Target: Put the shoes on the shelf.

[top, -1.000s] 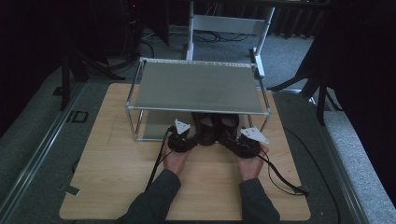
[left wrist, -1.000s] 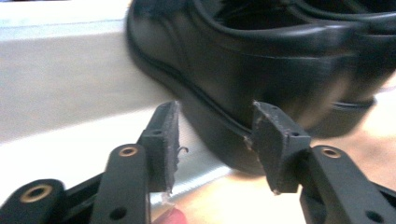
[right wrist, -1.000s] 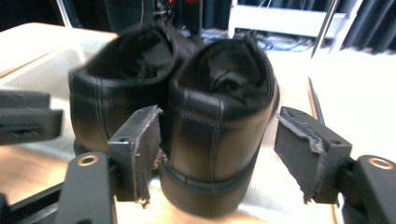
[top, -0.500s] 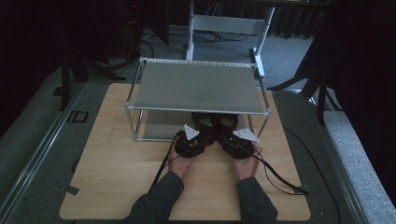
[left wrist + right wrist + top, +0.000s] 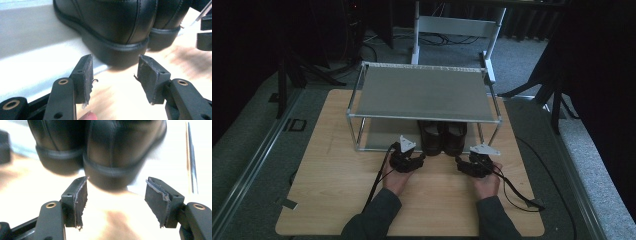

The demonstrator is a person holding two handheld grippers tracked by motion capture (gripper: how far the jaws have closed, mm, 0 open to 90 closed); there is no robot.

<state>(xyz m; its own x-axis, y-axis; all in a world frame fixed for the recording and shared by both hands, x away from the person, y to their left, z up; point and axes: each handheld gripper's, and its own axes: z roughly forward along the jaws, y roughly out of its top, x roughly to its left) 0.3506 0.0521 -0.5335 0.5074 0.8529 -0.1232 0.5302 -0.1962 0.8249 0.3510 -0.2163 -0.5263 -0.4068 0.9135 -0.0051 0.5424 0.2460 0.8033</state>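
Wooden desk carrying a two-tier metal rack, open front toward the person. Pair of black leather shoes on the lower shelf, right of centre, heels out at the shelf's front edge: left shoe and right shoe side by side, touching or nearly so. Left gripper just short of the left shoe's heel, jaws apart, nothing between them. Right gripper just short of the right shoe's heel, jaws likewise apart and empty; some motion blur in the right gripper view, so exact gap to the heel hard to call. Step in hand, as judged: close on the heels and draw the pair off the shelf. To do it well: advance each gripper until the jaws straddle the heel counter, centre on the back seam, clamp above the sole welt rather than on the rounded sole edge, then pull both straight back together, keeping under the top shelf. Both forearms in from the desk's near edge, roughly parallel, left hand and right hand low on the desk, grippers pointing forward into the rack.
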